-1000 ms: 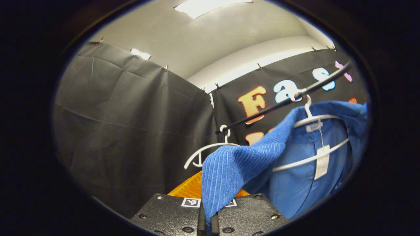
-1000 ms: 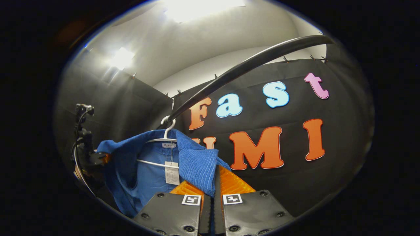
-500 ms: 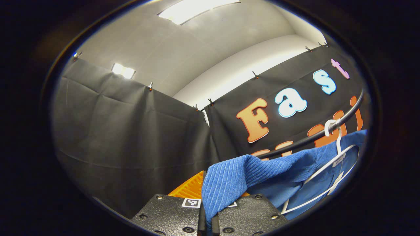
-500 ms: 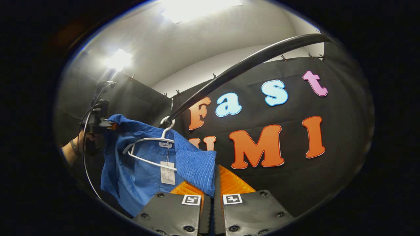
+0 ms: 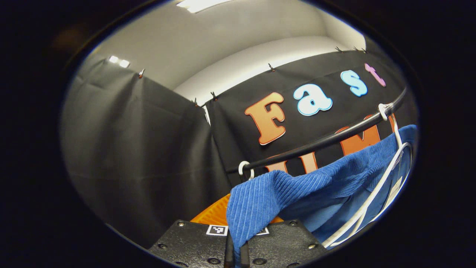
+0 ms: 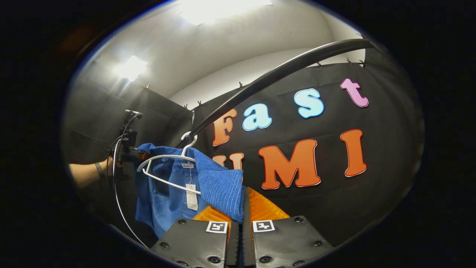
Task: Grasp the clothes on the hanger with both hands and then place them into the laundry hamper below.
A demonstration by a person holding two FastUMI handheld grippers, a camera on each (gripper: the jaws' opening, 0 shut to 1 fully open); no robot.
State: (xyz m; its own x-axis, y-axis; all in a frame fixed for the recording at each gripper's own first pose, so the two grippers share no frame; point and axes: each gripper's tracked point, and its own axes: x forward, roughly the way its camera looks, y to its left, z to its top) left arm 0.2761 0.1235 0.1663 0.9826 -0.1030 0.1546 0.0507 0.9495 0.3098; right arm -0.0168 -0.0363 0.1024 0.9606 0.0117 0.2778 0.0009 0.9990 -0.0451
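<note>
In the left gripper view, the left gripper sat at the bottom of the frame with its two fingers drawn almost together, and a fold of the blue ribbed garment ran down into the narrow slot between them, so both fingers pinched the cloth. From that pinch the fabric stretched up and to the right toward a white plastic hanger, whose hook was looped over the black clothes rail. The garment's smoother blue inner side hung below the ribbed edge, with a pale tag partly visible near the hanger's lower bar. A second white hook sat on the rail farther left, just above the held fold. In the right gripper view, the right gripper likewise had its fingers nearly closed, with another ribbed corner of the same garment caught between them. The cloth rose to the left to the hanger, which hung by its hook from the rail curving across the upper part of the view; a paper tag dangled from the collar against the lighter blue lining. Beyond the garment, the other gripper was at the far shoulder, held by a person's hand with a bare forearm and a dark wristband, cables trailing below it. The garment was thus spread between the two grippers and partly on the hanger, up at rail height.
</note>
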